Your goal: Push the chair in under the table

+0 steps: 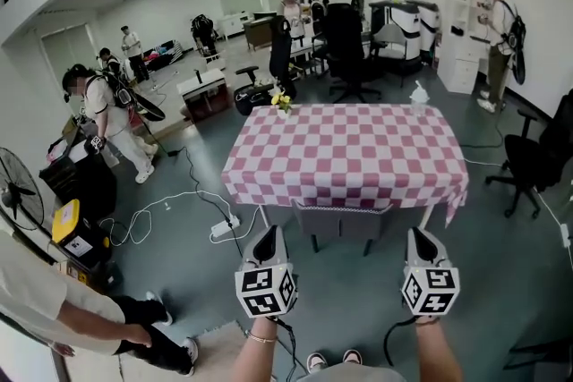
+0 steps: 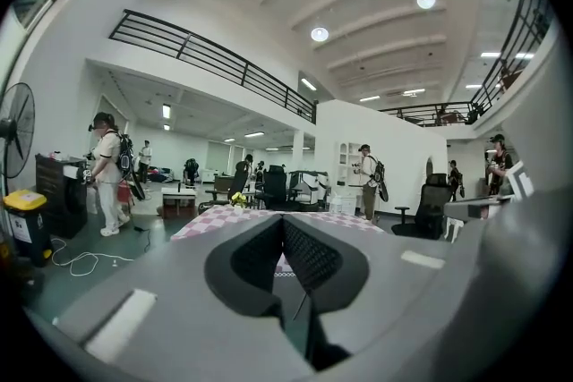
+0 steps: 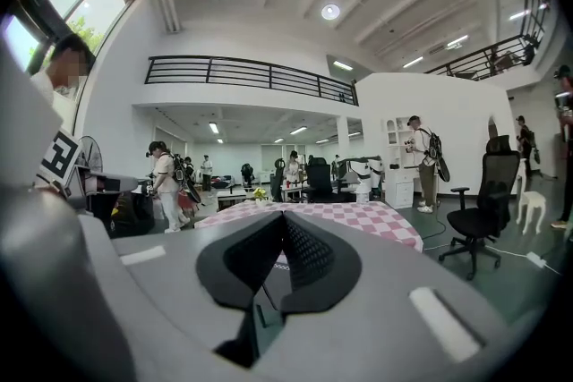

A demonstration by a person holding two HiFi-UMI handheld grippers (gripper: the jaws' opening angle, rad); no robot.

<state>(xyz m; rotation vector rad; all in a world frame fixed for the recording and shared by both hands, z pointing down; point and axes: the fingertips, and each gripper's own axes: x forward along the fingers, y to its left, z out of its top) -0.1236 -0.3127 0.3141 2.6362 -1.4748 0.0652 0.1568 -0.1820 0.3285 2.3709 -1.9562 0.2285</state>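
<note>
In the head view, the chair (image 1: 343,220) was seen tucked under the near edge of the bench (image 1: 349,148), which was covered by a pink-and-white checked cloth. Only the grey backrest and part of the legs could be made out. The backrest was turned toward the person, so the seat pointed away, under the bench. The backrest's long axis ran parallel to that near edge. The left claw (image 1: 266,233) and the right claw (image 1: 421,235) were held side by side just short of the chair, apart from it, both pointed toward the bench. Each marker cube was faced with black-and-white square codes. A label on a yellow-lidded bin (image 1: 75,234) at the left was too small to be read.

In the left gripper view, the left claw (image 2: 283,220) was pressed together, with nothing pinched between its jaws. The checked cloth was seen beyond the tips, and the chair could not be picked out.

In the right gripper view, the right claw (image 3: 285,216) was likewise pressed together and empty. The bench was seen ahead of it, and a black office chair (image 3: 480,208) stood apart at the right.
</note>
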